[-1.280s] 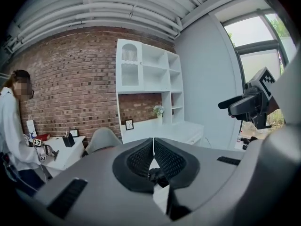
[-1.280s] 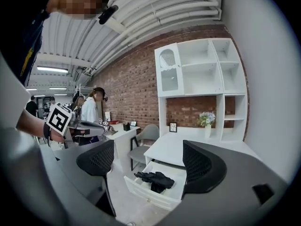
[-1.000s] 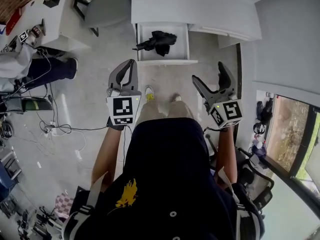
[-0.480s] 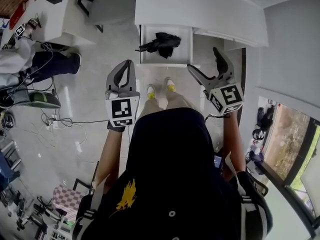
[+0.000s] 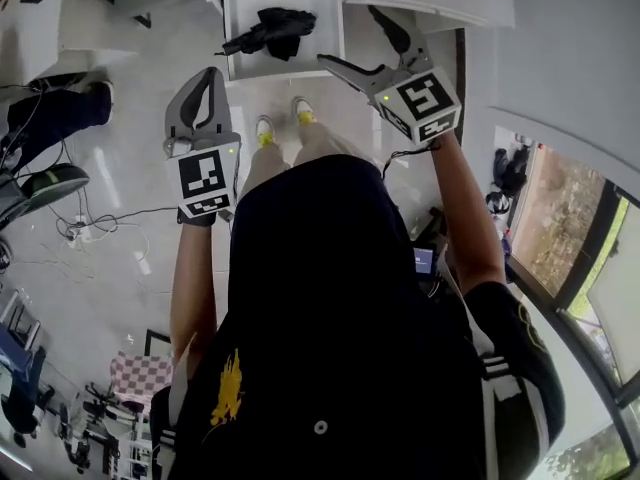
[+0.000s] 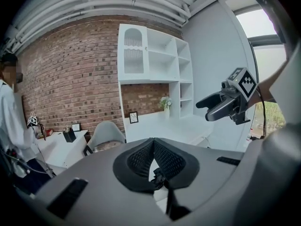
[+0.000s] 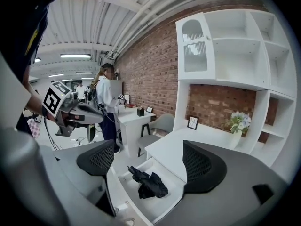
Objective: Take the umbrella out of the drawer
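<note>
A folded black umbrella (image 5: 268, 30) lies inside the open white drawer (image 5: 281, 72) under the white desk. In the right gripper view the umbrella (image 7: 148, 183) shows low between the two wide-apart pads, some way beyond them. My right gripper (image 5: 350, 36) is open and held out over the drawer's right edge, empty. My left gripper (image 5: 208, 72) hangs back over the floor to the drawer's left, its pads meeting at the tips with nothing in them. In the left gripper view the closed left gripper (image 6: 153, 141) fills the bottom, with the right gripper (image 6: 229, 103) ahead at the right.
A grey chair (image 7: 159, 124) stands left of the desk. A person in a white coat (image 7: 107, 99) is at a second desk (image 7: 128, 118) beyond. Cables (image 5: 90, 230) trail on the floor at left. White shelves (image 6: 154, 66) rise above the desk; a grey wall (image 5: 570, 58) runs along the right.
The person has stepped closer to the drawer. My right gripper has moved forward to the drawer's right edge, still open. The left gripper has stayed back, shut.
</note>
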A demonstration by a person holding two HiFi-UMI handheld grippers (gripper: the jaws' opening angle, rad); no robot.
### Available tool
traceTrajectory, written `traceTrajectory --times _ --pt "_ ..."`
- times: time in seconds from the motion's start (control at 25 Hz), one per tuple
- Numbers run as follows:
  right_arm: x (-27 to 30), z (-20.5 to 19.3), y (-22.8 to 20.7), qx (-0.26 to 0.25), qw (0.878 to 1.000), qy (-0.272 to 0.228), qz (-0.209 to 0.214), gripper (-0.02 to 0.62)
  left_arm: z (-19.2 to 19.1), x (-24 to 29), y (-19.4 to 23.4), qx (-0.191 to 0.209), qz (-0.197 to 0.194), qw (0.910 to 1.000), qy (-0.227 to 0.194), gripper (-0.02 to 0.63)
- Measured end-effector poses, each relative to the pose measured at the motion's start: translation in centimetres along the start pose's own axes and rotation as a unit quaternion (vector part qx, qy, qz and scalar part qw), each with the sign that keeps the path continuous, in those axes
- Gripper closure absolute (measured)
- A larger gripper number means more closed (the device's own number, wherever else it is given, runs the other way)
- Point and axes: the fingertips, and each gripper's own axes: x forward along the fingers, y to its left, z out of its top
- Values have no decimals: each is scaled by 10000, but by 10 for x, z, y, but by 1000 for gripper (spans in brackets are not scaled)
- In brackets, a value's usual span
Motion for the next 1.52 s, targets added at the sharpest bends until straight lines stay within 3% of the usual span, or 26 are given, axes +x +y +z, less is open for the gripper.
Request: traceTrajectory --times 0.16,0.44,1.0,1.52 --pt "19 -24 -2 26 9996 189 226 118 -9 18 -12 157 -78 9998 18 589" --pt "38 -50 6 -152 9964 575 612 118 -22 27 -24 49 -73 9998 163 589" --pt "85 -100 -15 -285 9899 1043 916 118 -52 65 -18 -80 -51 9988 477 589" --pt "137 -156 -8 -458 9791 1469 1329 118 -99 106 -16 -188 11 9965 813 589"
